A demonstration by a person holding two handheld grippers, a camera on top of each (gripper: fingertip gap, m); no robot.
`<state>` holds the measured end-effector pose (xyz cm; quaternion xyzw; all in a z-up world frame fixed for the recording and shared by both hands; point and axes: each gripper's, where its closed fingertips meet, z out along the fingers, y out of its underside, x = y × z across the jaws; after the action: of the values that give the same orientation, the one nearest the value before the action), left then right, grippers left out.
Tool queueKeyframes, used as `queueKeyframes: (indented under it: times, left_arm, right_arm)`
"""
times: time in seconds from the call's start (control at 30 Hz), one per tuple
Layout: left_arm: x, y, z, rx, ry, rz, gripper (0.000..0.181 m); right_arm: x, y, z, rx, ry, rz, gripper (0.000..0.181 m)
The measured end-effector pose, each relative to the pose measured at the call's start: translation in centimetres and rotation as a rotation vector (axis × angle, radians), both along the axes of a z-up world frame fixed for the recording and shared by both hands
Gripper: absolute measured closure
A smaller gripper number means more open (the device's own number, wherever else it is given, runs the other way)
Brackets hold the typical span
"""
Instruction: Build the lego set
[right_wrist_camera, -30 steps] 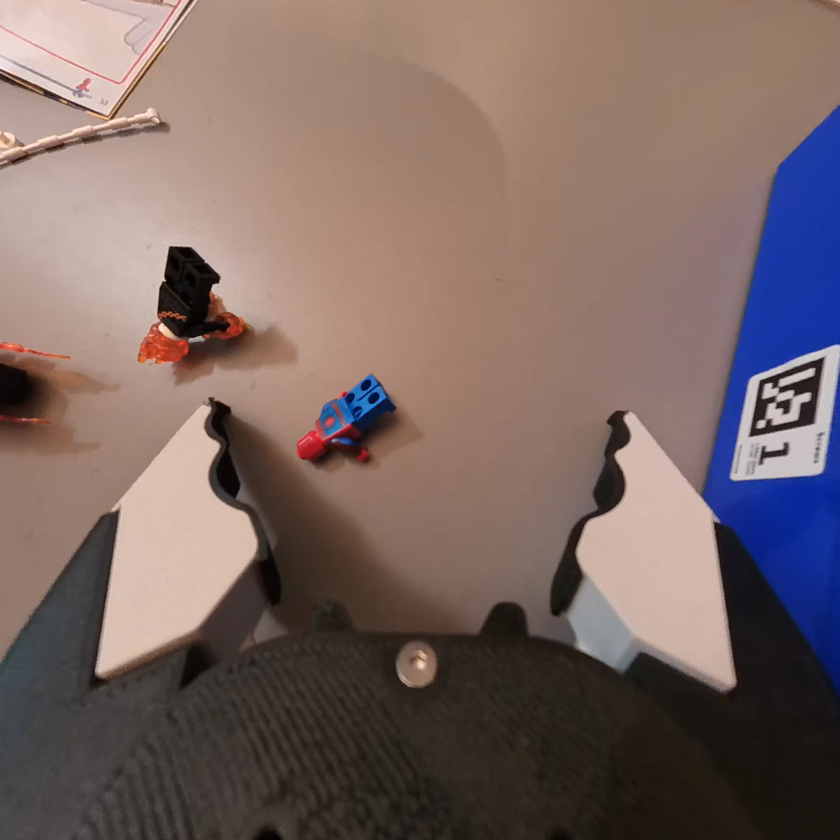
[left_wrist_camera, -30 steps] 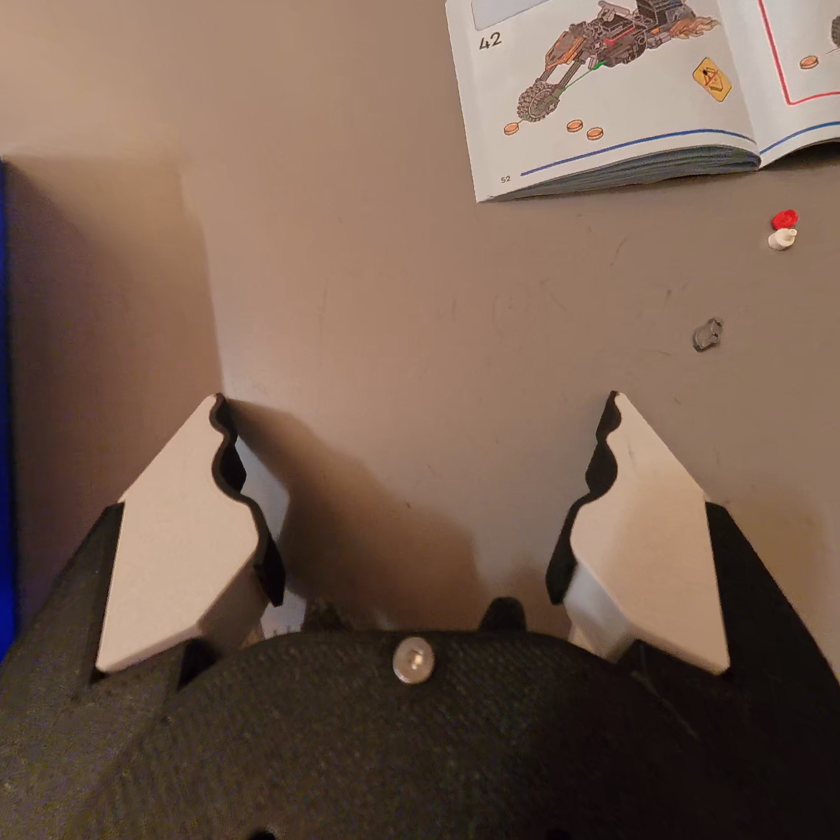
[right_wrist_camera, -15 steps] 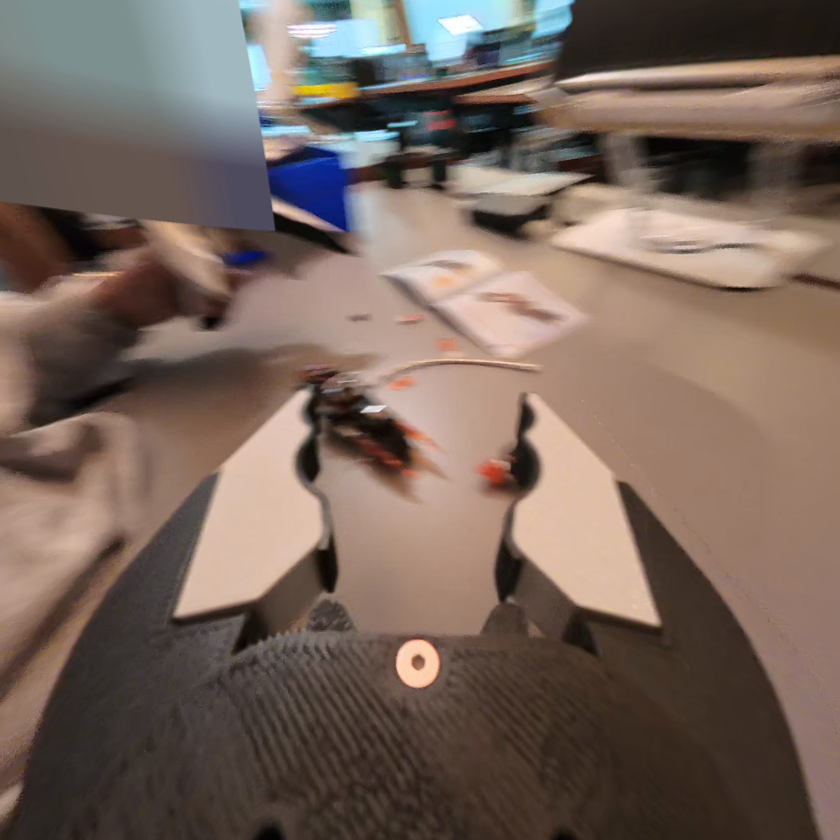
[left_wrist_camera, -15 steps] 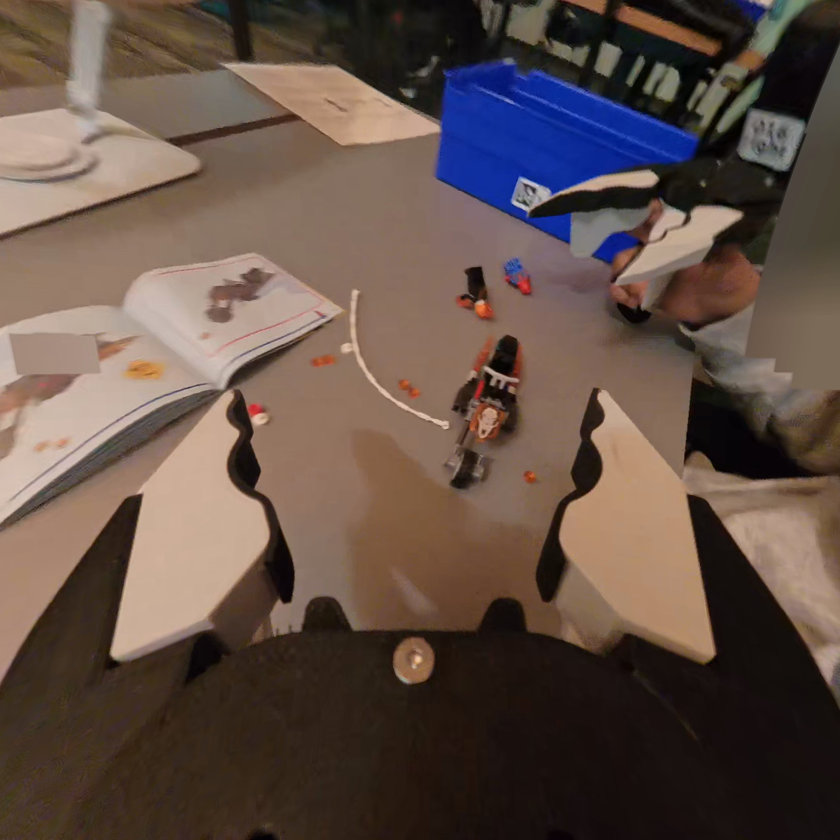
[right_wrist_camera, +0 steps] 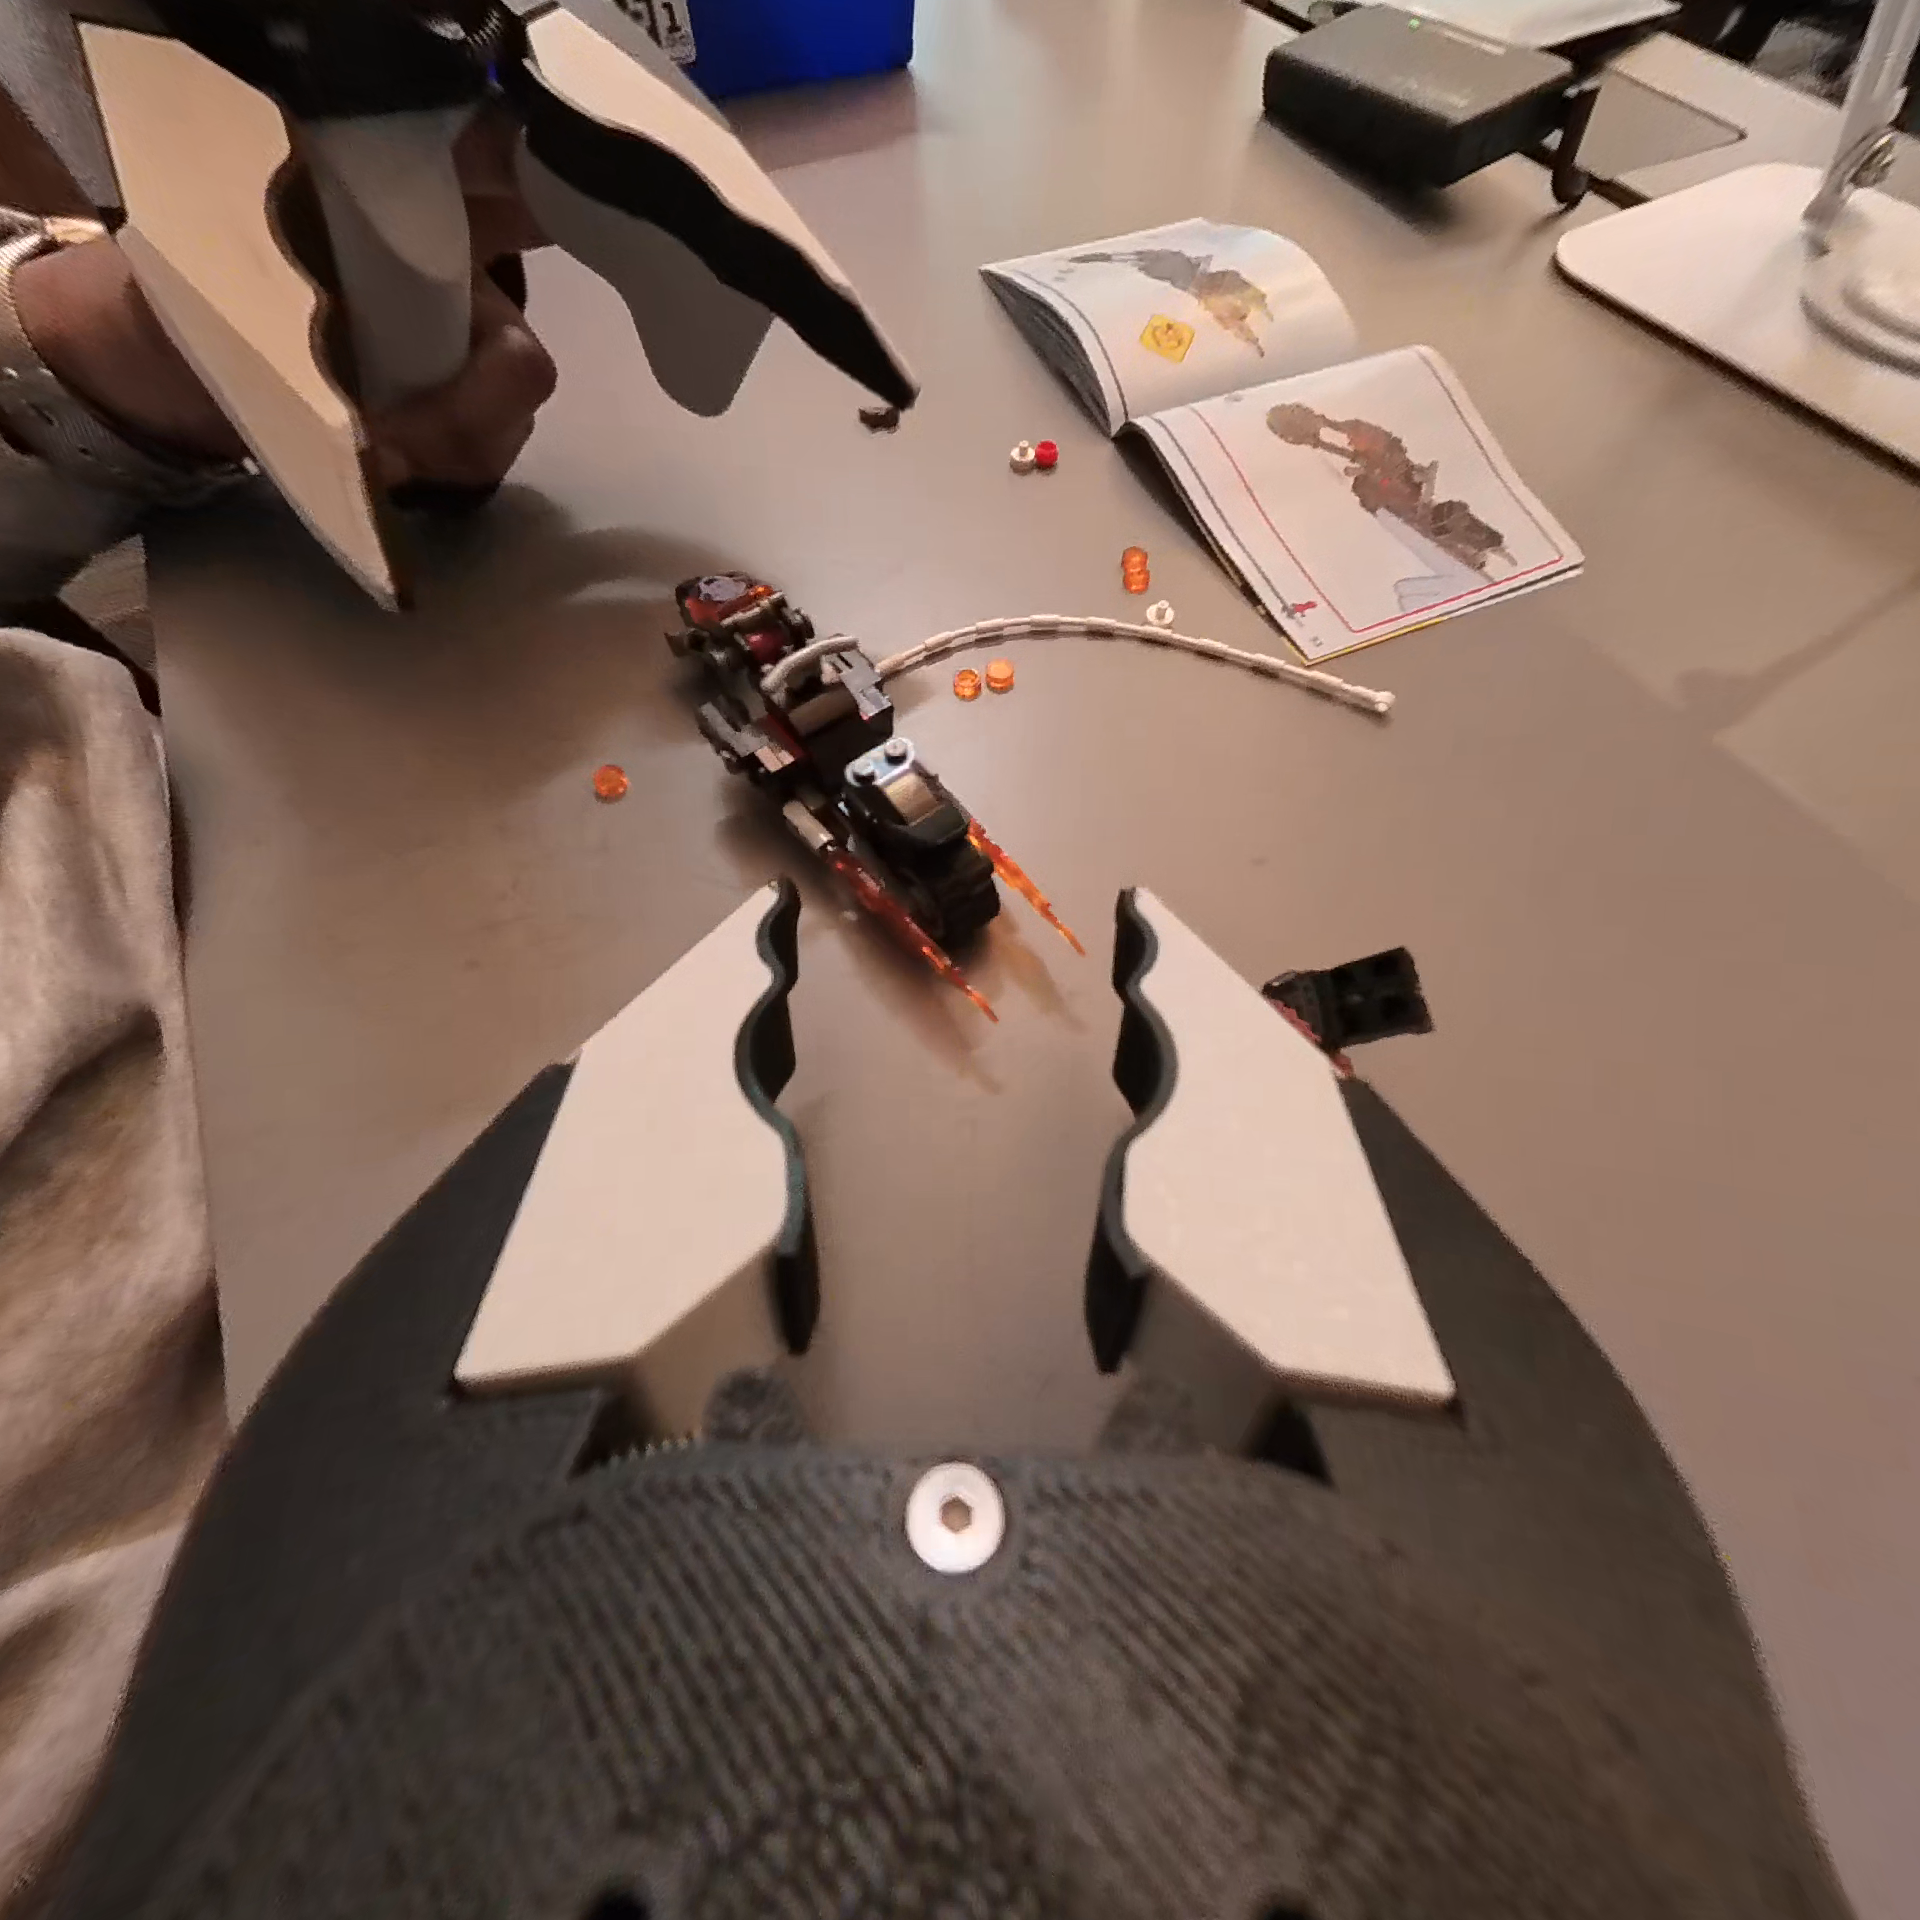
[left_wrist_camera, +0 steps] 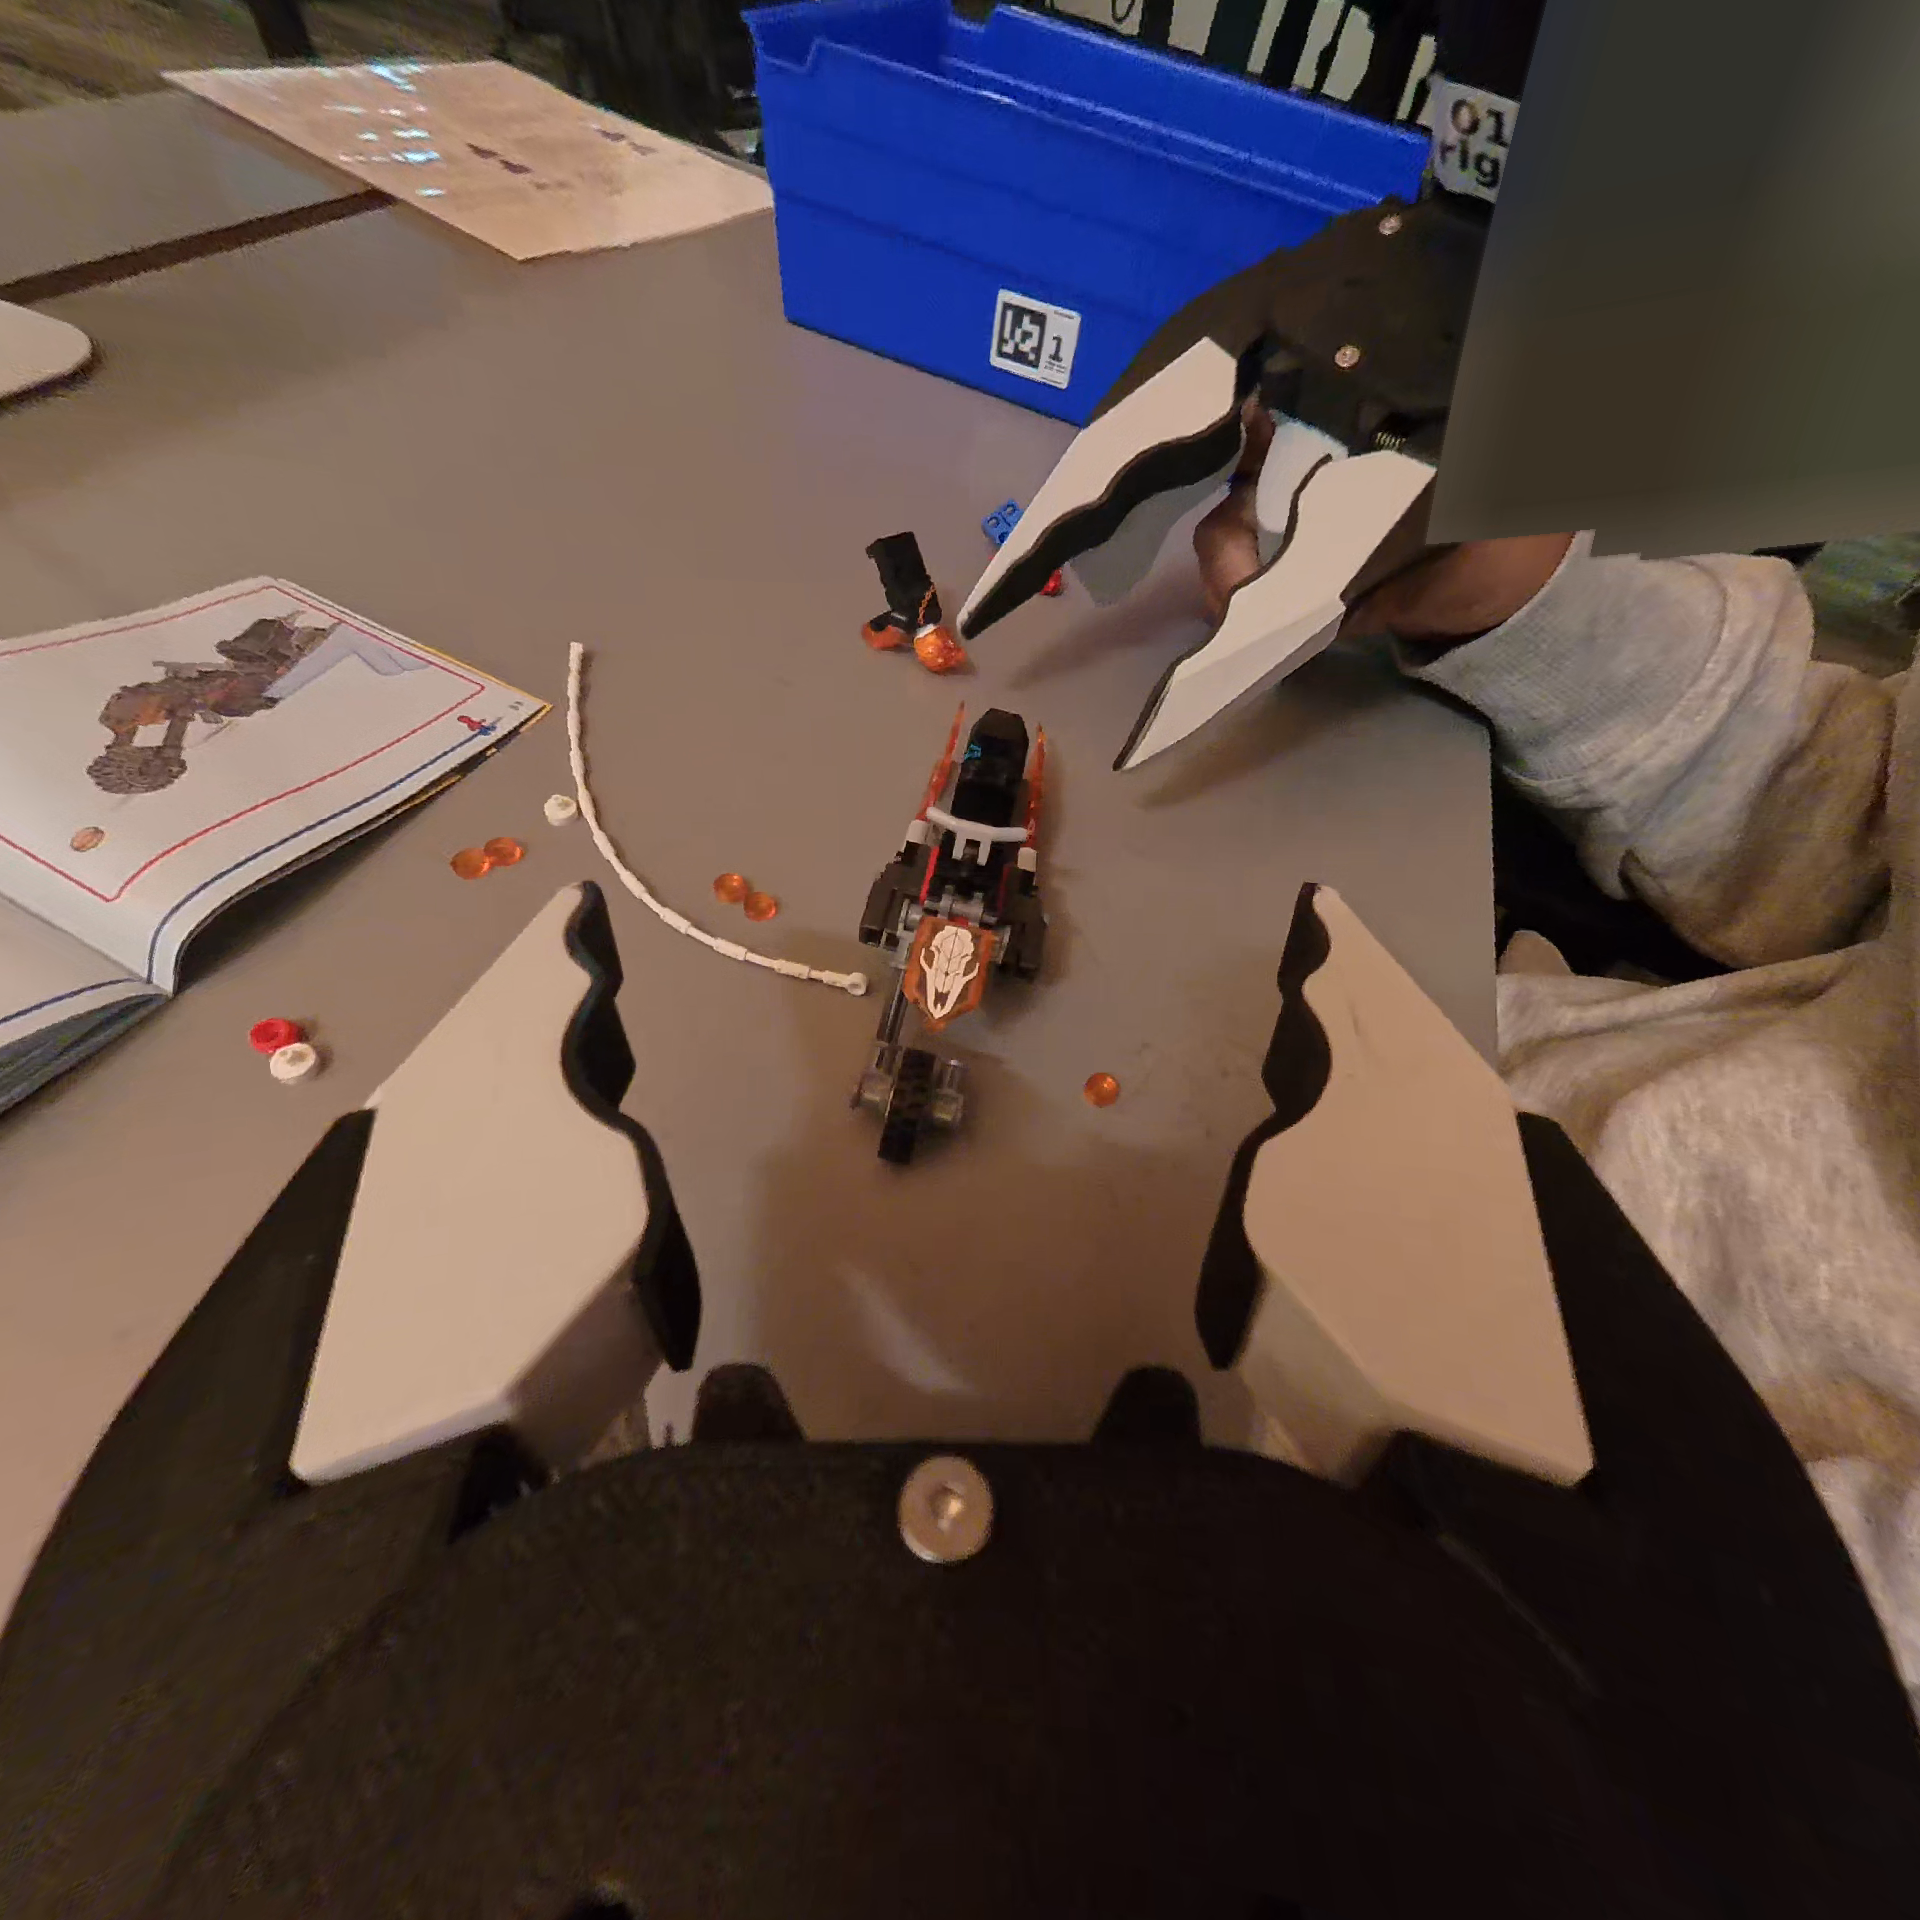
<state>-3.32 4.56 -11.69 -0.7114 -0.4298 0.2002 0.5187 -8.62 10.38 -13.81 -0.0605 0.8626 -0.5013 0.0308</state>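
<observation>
A grey table (left_wrist_camera: pixel 540 436) under warm, dim light, with dark furniture (left_wrist_camera: pixel 644 52) behind it.

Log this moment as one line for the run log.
left claw: open, empty | right claw: open, empty | motorcycle: on table, between claws, untouched

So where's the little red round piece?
In the left wrist view the red round piece lies on the table at the left, touching a white round piece, just below the open booklet.
</observation>
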Motion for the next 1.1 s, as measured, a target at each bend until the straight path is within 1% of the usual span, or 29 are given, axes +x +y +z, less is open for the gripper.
queueKeyframes:
  times: [0.1, 0.2, 0.37, 0.43, 0.47, 0.53, 0.57, 0.7, 0.77, 0.9, 1.0, 1.07, 1.1]
  left_arm:
    - [-0.1, 0.0, -0.2, -0.024, -0.002, 0.010, 0.059]
    - [-0.5, 0.4, -0.3, -0.057, 0.005, 0.022, 0.067]
    - [-1.2, 1.9, -1.4, -0.135, -0.060, -0.034, 0.071]
    - [-1.7, 2.1, -1.7, -0.177, -0.083, -0.058, 0.074]
    - [-1.9, 2.3, -1.8, -0.191, -0.097, -0.076, 0.079]
    - [-1.9, 2.8, -2.2, -0.204, -0.131, -0.134, 0.106]
    - [-2.0, 2.8, -2.5, -0.211, -0.151, -0.147, 0.109]
    - [-2.0, 2.7, -4.3, -0.242, -0.247, -0.165, 0.108]
    - [-1.8, 2.5, -5.0, -0.257, -0.268, -0.156, 0.108]
    - [-1.5, 2.3, -5.4, -0.233, -0.270, -0.138, 0.112]
    - [-1.5, 2.3, -5.0, -0.200, -0.263, -0.139, 0.121]
    - [-1.5, 2.4, -4.9, -0.179, -0.270, -0.148, 0.131]
    - [-1.5, 2.4, -4.9, -0.172, -0.276, -0.152, 0.132]
  right_arm:
    - [-0.1, -0.1, -0.2, 0.020, -0.034, 0.001, 0.124]
    - [0.1, 0.0, -0.2, 0.020, -0.049, 0.016, 0.131]
    - [-0.6, 0.9, -0.7, 0.052, -0.043, 0.008, 0.145]
    - [-0.5, 1.2, -1.0, 0.072, -0.049, 0.028, 0.147]
    - [-0.4, 1.2, -1.1, 0.080, -0.052, 0.043, 0.148]
    - [-0.2, 1.0, -1.4, 0.098, -0.046, 0.071, 0.149]
    - [-0.1, 0.9, -1.6, 0.111, -0.040, 0.086, 0.149]
    - [0.1, 0.7, -2.2, 0.155, -0.053, 0.136, 0.152]
    - [0.3, 0.8, -2.2, 0.160, -0.079, 0.153, 0.154]
    - [0.4, 0.8, -1.5, 0.127, -0.124, 0.167, 0.162]
    - [0.4, 0.9, -1.3, 0.114, -0.134, 0.171, 0.168]
    - [0.4, 0.9, -1.5, 0.125, -0.129, 0.171, 0.170]
    - [0.5, 0.9, -1.7, 0.137, -0.127, 0.171, 0.171]
